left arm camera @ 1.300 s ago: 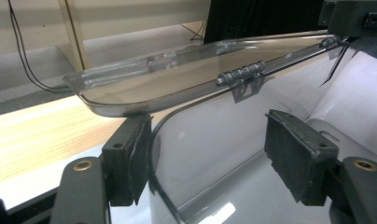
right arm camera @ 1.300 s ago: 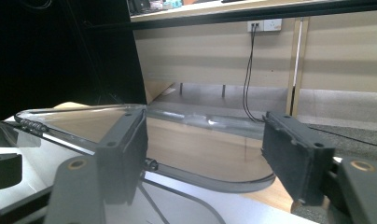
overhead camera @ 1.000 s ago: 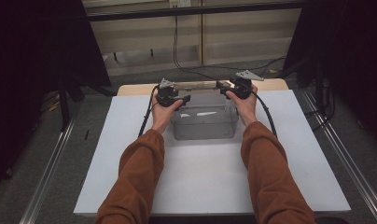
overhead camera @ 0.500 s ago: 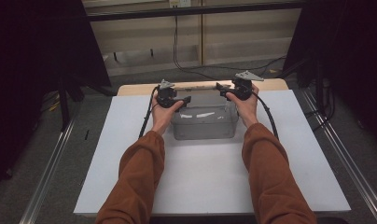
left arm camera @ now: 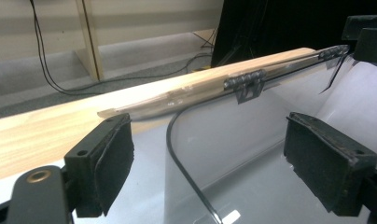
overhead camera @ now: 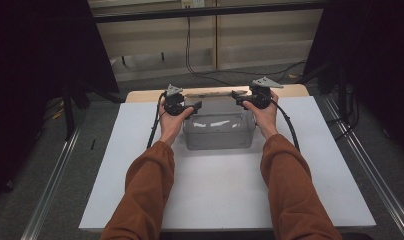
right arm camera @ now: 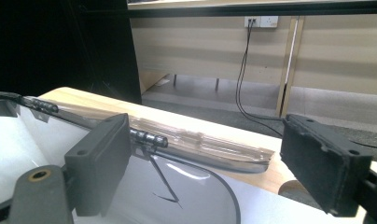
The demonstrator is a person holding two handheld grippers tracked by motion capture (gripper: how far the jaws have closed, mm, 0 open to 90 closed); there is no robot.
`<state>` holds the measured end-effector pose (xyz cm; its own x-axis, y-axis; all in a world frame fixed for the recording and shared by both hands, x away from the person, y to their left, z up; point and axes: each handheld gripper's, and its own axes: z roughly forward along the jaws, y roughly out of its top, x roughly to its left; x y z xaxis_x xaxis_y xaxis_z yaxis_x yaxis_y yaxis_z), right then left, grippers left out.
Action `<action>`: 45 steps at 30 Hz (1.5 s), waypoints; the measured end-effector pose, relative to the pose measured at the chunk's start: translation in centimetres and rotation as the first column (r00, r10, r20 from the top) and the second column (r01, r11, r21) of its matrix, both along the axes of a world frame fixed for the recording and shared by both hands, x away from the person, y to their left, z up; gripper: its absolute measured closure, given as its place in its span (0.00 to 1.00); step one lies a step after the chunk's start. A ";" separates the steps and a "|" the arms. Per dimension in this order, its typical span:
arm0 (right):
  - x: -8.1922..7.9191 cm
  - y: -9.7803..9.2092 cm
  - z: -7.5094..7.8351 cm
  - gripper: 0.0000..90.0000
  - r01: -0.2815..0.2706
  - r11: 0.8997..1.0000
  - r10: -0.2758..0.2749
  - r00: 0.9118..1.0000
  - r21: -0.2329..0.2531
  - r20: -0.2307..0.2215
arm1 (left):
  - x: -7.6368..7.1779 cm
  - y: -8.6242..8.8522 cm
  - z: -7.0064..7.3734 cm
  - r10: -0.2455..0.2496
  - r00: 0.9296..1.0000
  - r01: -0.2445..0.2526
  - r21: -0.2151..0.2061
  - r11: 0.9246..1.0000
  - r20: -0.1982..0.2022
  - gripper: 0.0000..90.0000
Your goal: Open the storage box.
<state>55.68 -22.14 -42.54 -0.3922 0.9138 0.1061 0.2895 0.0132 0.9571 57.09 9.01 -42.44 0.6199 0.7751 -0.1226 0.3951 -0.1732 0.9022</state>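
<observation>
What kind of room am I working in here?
Likely a lab recording station: a white table with a clear plastic box, dark curtains at both sides, and loose cables on the floor.

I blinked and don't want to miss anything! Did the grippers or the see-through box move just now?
Almost nothing changed. The left hand-held gripper and the right hand-held gripper stayed at the back corners of the clear plastic box, jaws open in both gripper views, holding nothing. The box kept its spot on the white table top, and the person's forearms lie as before.
</observation>
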 end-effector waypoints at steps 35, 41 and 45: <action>-3.6 0.2 1.9 0.05 -0.036 0.999 0.036 0.997 0.000 0.067 | -3.1 0.0 2.2 -0.012 0.991 0.017 -0.037 0.999 0.136 0.04; -4.7 0.1 2.3 0.05 -0.039 0.999 0.040 0.996 -0.004 0.083 | -4.1 0.8 2.5 -0.012 0.989 0.023 -0.068 0.997 0.149 0.03; -5.4 0.0 2.7 0.04 -0.040 0.999 0.042 0.995 -0.017 0.092 | -4.7 1.1 2.7 -0.008 0.986 0.017 -0.053 0.998 0.169 0.02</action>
